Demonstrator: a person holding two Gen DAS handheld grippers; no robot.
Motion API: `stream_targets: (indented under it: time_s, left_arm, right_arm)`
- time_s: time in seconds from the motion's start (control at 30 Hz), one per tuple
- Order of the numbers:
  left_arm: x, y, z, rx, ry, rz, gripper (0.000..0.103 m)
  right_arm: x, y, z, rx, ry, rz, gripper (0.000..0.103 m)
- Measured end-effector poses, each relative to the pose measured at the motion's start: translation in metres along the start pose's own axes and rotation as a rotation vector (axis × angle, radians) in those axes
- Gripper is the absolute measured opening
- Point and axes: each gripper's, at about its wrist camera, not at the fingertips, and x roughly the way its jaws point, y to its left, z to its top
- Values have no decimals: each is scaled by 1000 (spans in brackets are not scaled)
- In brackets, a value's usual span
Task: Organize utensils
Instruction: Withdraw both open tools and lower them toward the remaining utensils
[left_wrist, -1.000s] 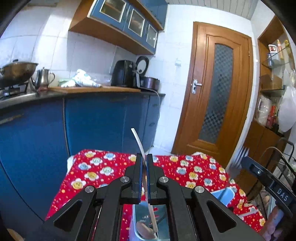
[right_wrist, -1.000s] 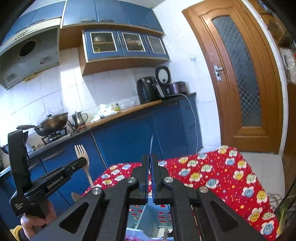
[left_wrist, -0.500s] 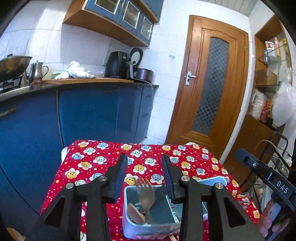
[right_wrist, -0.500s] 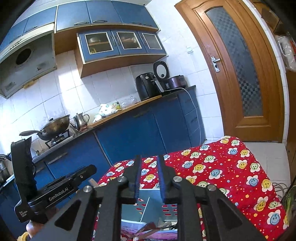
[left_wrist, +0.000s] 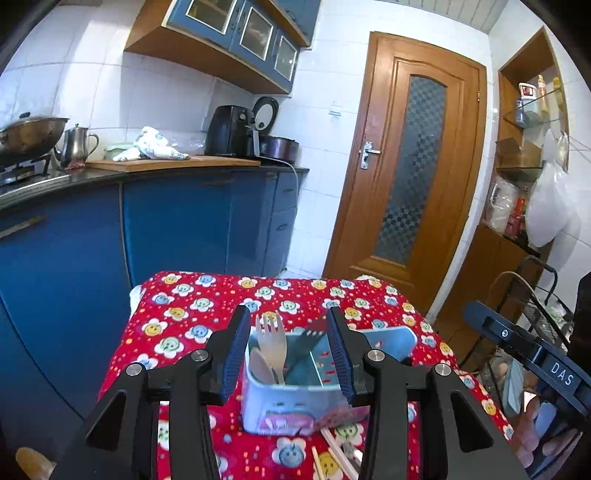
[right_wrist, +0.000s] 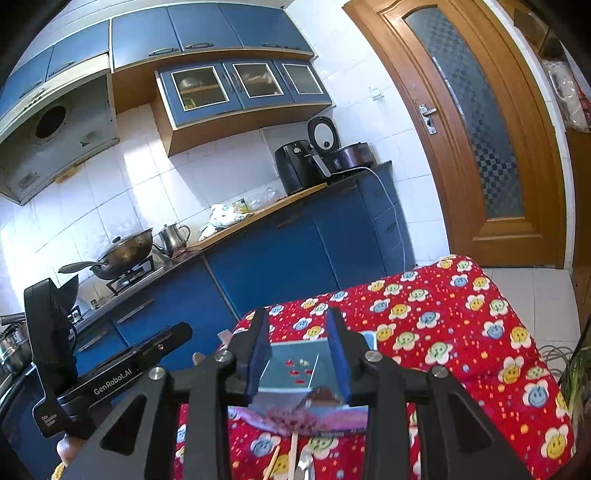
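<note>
A light blue utensil holder stands on the red flowered tablecloth. A wooden fork and a wooden spoon stand in its left compartment, a dark fork leans in the middle. My left gripper is open and empty, just above and before the holder. My right gripper is open and empty over the same holder. Loose chopsticks and other utensils lie in front of the holder.
Blue kitchen cabinets run along the left behind the table. A wooden door is at the back right. A wire rack stands to the right. The other gripper's body shows at the left of the right wrist view.
Both grippers were shut on thin utensils a second ago; both have opened, and the fork now stands in the holder. Both cameras have tilted down toward the holder.
</note>
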Motion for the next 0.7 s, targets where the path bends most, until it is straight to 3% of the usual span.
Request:
stream_targets:
  time_s: [0.17,0.7]
  left_arm:
    - [-19,-3,-8,9,18,2,48]
    - [-48,-4,-51,-8,146,16,49]
  right_arm:
    - [-19,5,-12,-3,23,-6,43]
    - [-66,6,-57,-11,84,-32,66]
